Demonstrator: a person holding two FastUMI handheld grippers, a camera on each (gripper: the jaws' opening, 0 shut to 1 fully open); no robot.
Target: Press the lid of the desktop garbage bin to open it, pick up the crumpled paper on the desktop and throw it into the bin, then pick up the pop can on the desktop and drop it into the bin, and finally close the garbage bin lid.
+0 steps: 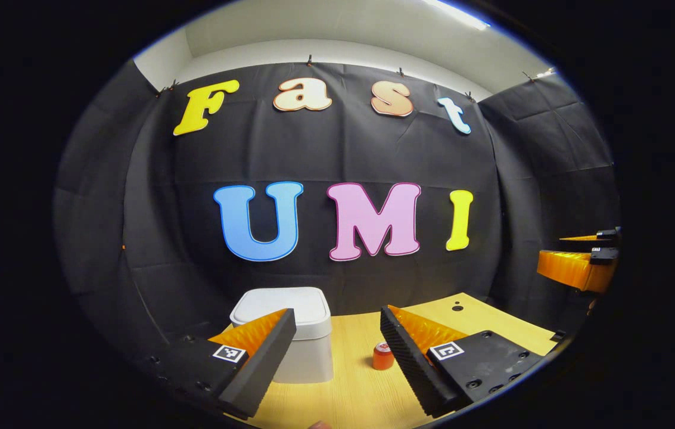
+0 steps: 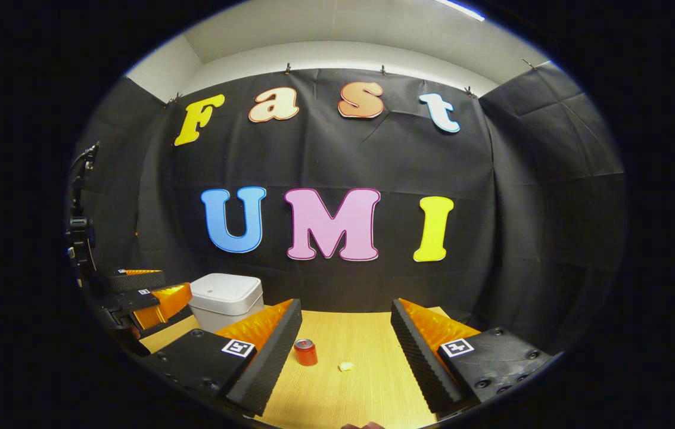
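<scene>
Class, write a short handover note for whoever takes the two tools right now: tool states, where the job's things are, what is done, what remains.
Left tool: open, empty, above the table's near edge, facing the bin.
Right tool: open, empty, facing the can and paper.
Garbage bin: far left on the wooden table, lid shut.
Pop can: upright, mid-table, right of the bin.
Crumpled paper: just right of the can, apart from it.
Done: nothing.
Left: press lid open, bin paper, bin can, close lid.

My two cameras sit low over the table (image 2: pixel 367 333), facing the back wall; both catch the bin (image 1: pixel 298 333) and can (image 2: pixel 305 352).
</scene>
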